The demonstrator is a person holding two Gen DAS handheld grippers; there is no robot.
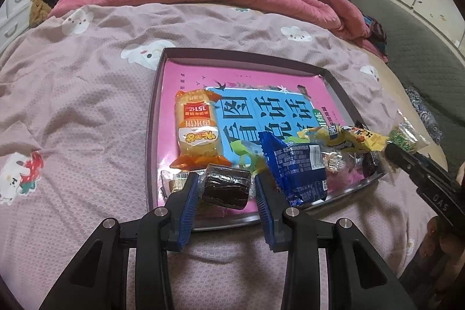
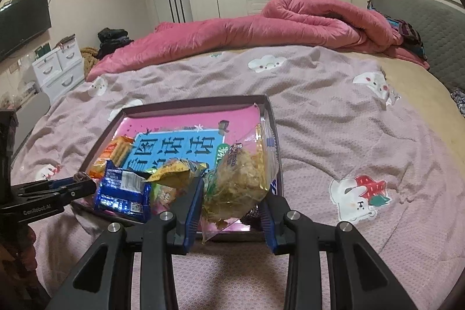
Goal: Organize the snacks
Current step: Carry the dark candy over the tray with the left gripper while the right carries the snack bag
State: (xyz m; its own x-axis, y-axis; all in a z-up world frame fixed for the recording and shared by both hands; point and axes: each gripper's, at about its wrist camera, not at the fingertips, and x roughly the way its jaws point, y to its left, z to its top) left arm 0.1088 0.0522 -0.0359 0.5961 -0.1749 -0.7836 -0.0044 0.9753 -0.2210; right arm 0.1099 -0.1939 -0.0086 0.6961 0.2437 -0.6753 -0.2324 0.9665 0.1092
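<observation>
Left gripper (image 1: 226,188) pinches a dark wrapped snack (image 1: 226,189) over the near edge of the tray (image 1: 151,118); right gripper (image 2: 232,193) pinches a clear bag of chips (image 2: 241,179) at the tray's near right corner. Risk: the slick, floppy bag slips out, or a gripper knocks the blue packet (image 1: 296,167) and yellow packet (image 1: 348,140) heaped along the tray's near side onto the bedspread (image 1: 72,95).

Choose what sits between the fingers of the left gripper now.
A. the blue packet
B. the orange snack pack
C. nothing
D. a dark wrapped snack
D: in the left wrist view the dark wrapped snack sits between the blue pads of the left gripper, while the orange pack and the blue packet lie apart in the tray.
</observation>
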